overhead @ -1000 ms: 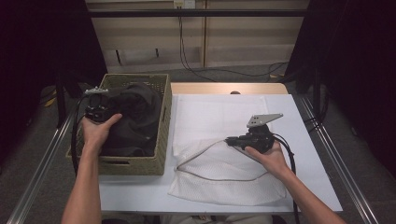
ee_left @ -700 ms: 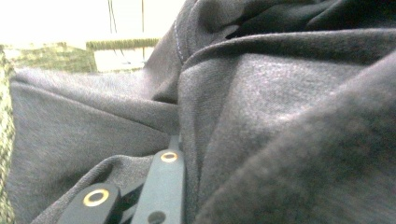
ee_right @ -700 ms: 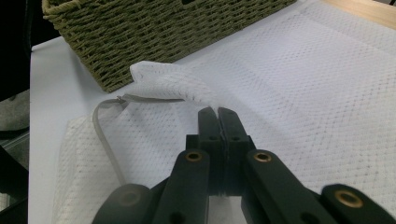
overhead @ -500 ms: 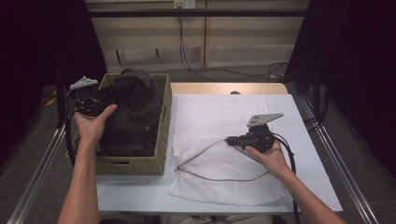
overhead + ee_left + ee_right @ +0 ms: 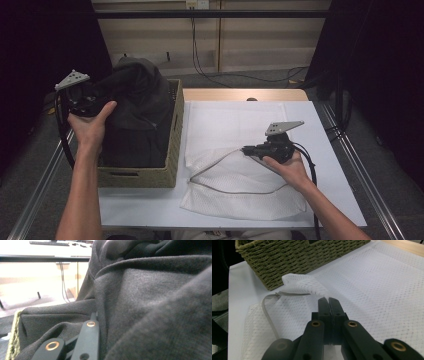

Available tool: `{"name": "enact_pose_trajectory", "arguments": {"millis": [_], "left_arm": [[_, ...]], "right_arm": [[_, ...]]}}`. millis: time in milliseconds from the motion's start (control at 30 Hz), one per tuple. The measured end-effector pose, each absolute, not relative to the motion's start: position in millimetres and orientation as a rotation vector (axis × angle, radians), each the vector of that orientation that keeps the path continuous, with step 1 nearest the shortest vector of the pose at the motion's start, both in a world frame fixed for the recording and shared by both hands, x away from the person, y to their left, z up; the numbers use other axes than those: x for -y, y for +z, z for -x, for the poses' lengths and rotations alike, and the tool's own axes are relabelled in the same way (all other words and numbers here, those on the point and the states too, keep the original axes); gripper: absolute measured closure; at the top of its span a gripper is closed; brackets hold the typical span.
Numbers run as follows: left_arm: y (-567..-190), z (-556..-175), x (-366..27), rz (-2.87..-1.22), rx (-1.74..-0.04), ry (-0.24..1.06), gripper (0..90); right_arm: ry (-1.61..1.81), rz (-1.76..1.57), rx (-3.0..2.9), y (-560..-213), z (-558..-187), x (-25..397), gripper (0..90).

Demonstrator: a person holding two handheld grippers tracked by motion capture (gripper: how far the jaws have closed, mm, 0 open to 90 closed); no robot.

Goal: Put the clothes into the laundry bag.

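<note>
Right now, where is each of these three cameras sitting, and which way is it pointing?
High view: above the person's side, looking forward and down at the table; both forearms, left gripper, right gripper.
Left gripper view: rides the left gripper, facing the dark garment along its fingers.
Right gripper view: rides the right gripper, facing the white mesh bag along its closed fingers.
Shared: all views catch the wicker basket.

Fingers buried in cloth, basket and bag cut off

In the left gripper view the left gripper's [image 5: 93, 322] fingers [image 5: 87, 340] vanish into the dark grey fabric garment [image 5: 150, 302], their tips hidden. The woven olive wicker basket [image 5: 294, 257] is cut by the right gripper view's top edge. The white mesh zippered laundry bag [image 5: 294, 307] hides the right gripper's [image 5: 328, 300] fingertips' hold on its edge.
</note>
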State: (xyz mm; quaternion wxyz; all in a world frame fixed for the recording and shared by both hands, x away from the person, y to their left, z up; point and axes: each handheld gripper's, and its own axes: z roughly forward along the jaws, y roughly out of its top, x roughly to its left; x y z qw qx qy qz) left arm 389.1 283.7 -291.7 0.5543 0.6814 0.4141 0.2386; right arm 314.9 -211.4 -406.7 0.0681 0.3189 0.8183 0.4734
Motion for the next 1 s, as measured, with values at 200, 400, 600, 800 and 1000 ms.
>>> {"name": "enact_pose_trajectory", "arguments": {"millis": [200, 400, 600, 800, 1000], "left_arm": [[-278.1, -382.4, -281.1, -1.581, -0.943, 0.58, 75.6], [-266.0, -375.1, -275.6, -1.567, -0.885, 0.589, 75.6], [-253.7, -367.0, -269.8, -1.528, -0.83, 0.589, 75.8], [-231.7, -356.9, -264.3, -1.511, -0.784, 0.622, 76.5], [-227.3, -348.0, -257.8, -1.515, -0.739, 0.609, 76.7]], "right_arm": [[1.435, -0.967, -2.466, -407.4, -316.3, 212.0, 90.0], [1.433, -0.962, -2.464, -407.0, -316.6, 211.7, 90.0], [1.43, -0.959, -2.467, -406.1, -315.5, 211.4, 90.0], [1.429, -0.959, -2.466, -406.4, -316.1, 211.4, 90.0], [1.431, -0.961, -2.463, -405.9, -316.1, 211.9, 90.0]]}}
